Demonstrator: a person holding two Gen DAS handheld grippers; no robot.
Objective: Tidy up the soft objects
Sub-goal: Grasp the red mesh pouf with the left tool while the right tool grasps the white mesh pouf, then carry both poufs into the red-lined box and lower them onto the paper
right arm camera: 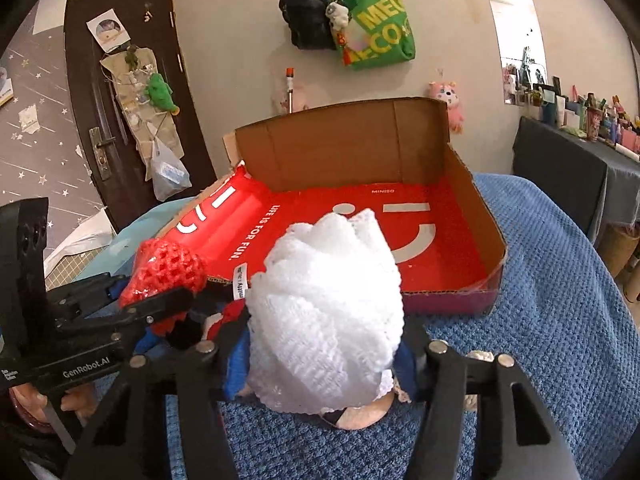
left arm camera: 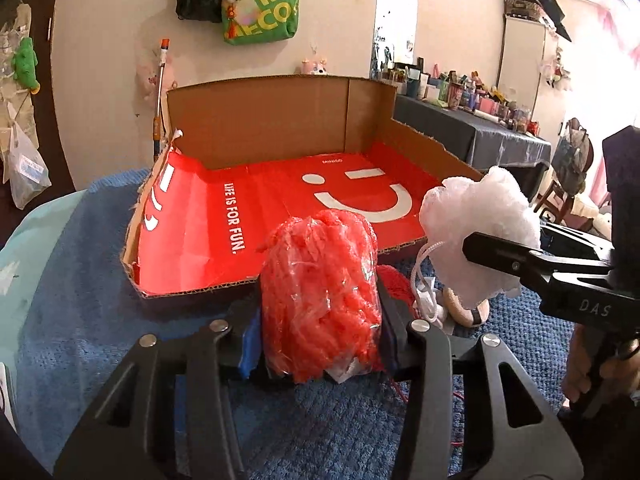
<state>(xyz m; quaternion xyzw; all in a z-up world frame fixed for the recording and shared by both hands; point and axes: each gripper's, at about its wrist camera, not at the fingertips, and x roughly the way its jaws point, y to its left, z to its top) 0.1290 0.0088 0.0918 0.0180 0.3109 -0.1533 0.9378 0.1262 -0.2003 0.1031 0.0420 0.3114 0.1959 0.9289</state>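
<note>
My left gripper (left arm camera: 320, 332) is shut on a red mesh sponge in clear wrap (left arm camera: 320, 292), held just in front of the cardboard box's near edge. It also shows at the left of the right wrist view (right arm camera: 164, 272). My right gripper (right arm camera: 324, 344) is shut on a white mesh bath pouf (right arm camera: 328, 320), held above the blue blanket in front of the box. The pouf also shows in the left wrist view (left arm camera: 480, 236), with a white cord loop hanging below. The shallow cardboard box (left arm camera: 280, 124) (right arm camera: 340, 140) has a red smiley-print liner and nothing inside.
A blue knit blanket (left arm camera: 100, 300) (right arm camera: 540, 300) covers the surface under the box. A round pinkish item (left arm camera: 468, 308) lies on the blanket under the pouf. A cluttered table (left arm camera: 480, 120) stands at the right, a dark door (right arm camera: 120, 100) at the left.
</note>
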